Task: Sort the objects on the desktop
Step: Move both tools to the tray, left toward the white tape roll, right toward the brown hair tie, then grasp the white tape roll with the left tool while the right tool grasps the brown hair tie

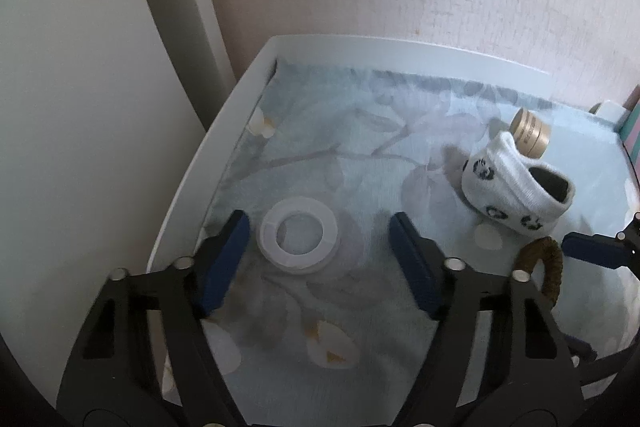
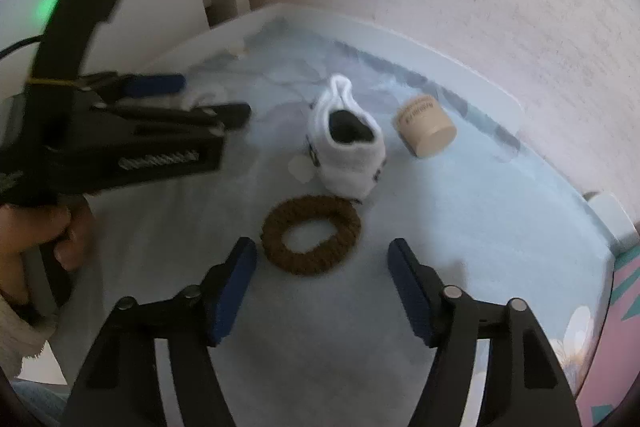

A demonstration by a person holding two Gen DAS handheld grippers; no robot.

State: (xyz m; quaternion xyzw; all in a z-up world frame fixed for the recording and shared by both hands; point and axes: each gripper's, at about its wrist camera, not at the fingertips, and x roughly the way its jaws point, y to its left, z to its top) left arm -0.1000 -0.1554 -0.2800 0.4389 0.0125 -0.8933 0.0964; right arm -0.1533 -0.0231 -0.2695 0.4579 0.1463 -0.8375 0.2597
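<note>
A white tape roll (image 1: 299,235) lies flat on the floral cloth, just ahead of my open, empty left gripper (image 1: 318,227), nearer its left finger. A brown rope ring (image 2: 311,235) lies flat just ahead of my open, empty right gripper (image 2: 322,253); it shows partly in the left wrist view (image 1: 540,269). A white sock (image 2: 347,155) with dark prints stands beyond the ring, also seen in the left wrist view (image 1: 508,187). A gold-beige jar (image 2: 426,129) lies on its side right of the sock, also in the left wrist view (image 1: 530,135).
A white raised rim (image 1: 224,131) borders the cloth-covered tabletop at left and back, against a pale wall. The left gripper body and the hand holding it (image 2: 120,139) fill the left of the right wrist view. A pink patterned surface (image 2: 624,291) lies past the right edge.
</note>
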